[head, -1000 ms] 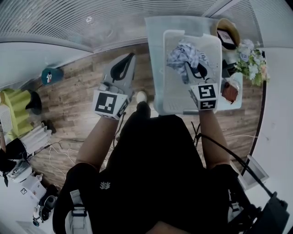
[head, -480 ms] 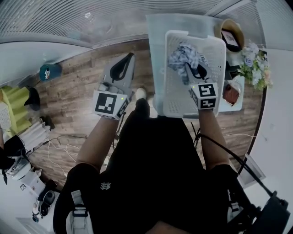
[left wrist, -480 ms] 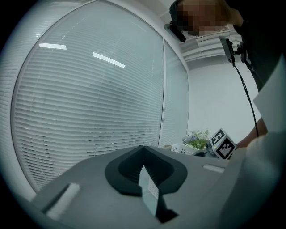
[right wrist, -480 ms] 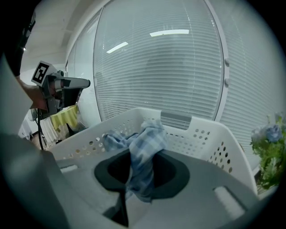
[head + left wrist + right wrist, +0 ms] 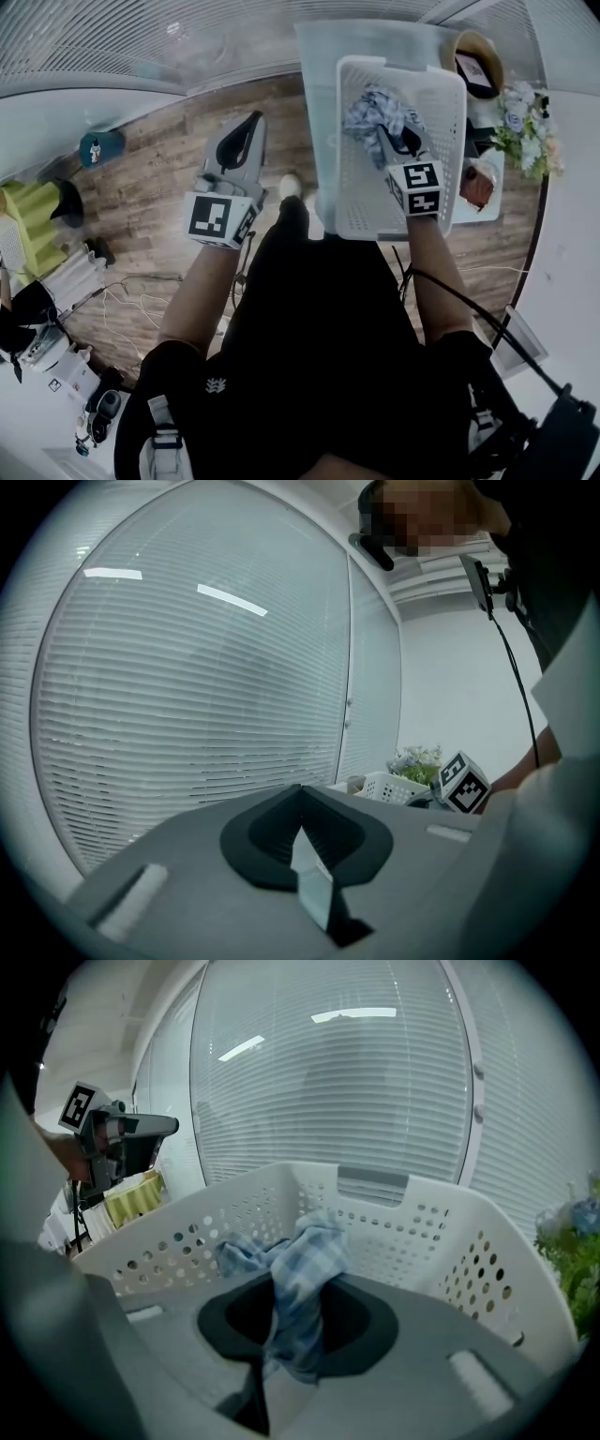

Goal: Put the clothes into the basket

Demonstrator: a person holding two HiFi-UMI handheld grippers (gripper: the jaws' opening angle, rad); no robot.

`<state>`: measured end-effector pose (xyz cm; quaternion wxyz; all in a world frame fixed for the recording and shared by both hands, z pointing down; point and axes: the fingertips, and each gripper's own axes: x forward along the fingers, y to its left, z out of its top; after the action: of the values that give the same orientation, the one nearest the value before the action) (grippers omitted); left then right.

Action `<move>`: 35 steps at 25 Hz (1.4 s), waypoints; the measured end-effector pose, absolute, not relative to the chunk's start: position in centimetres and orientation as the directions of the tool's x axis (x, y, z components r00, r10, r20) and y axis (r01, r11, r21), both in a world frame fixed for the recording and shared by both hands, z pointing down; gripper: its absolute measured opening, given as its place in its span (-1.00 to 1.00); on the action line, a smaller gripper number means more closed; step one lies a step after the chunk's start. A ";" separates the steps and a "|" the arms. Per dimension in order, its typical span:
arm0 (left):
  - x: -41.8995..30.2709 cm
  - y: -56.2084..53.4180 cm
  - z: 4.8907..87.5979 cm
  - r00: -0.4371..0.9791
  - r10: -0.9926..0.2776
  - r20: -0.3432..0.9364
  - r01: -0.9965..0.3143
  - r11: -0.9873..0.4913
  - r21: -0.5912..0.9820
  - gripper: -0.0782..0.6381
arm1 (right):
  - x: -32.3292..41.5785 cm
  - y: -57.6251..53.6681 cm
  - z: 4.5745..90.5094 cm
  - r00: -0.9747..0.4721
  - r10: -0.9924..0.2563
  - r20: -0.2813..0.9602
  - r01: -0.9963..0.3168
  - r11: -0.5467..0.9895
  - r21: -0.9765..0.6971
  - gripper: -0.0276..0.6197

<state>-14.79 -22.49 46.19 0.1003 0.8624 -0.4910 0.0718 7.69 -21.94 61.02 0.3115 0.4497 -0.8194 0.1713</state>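
Since the earlier frame the right gripper (image 5: 392,141) has come lower over the laundry basket (image 5: 349,141), and the left gripper (image 5: 247,131) has sunk slightly. The basket has not shifted on its table (image 5: 317,122).

Right gripper: jaws closed to a narrow gap on a bunched blue-and-white checked garment (image 5: 375,111). In the right gripper view the cloth (image 5: 298,1279) is pinched between the jaws and spills forward past the tips.

Left gripper: jaws together, nothing between them. It hangs over the wooden floor (image 5: 159,178), well off the table's left edge.

Task item: the checked garment is off every surface, carried above the basket's far half. The perforated far wall (image 5: 441,1241) rises beyond it.

Governing relation: the basket's open interior lies directly below and just ahead of the right jaw tips. The basket's long axis runs away from the person, in line with the gripper. The right hand is the only one within reach.

Judgement: the garment is placed for release; a little more descent would keep it clear of the rim.
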 end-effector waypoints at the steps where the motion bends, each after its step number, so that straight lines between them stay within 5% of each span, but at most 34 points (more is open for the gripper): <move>1: -14.8 -22.4 46.5 0.504 -0.833 0.228 -0.863 -0.494 0.102 -0.76 | 7.9 -21.9 61.5 -0.403 -0.622 0.672 -0.844 0.537 -0.009 -0.58; 18: -16.2 -21.1 45.9 0.486 -0.843 0.232 -0.873 -0.477 0.097 -0.76 | 7.7 -20.7 63.8 -0.348 -0.552 0.757 -0.848 0.530 -0.003 -0.34; 35: -13.5 -20.4 42.1 0.540 -0.829 0.148 -0.841 -0.538 0.051 -0.76 | 7.8 -20.0 57.1 -0.379 -0.679 0.628 -0.830 0.550 0.093 -0.31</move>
<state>-13.52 -20.44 42.08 0.0580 0.8754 -0.4769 0.0531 7.79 -19.99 57.12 0.3154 0.4592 -0.8218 0.1195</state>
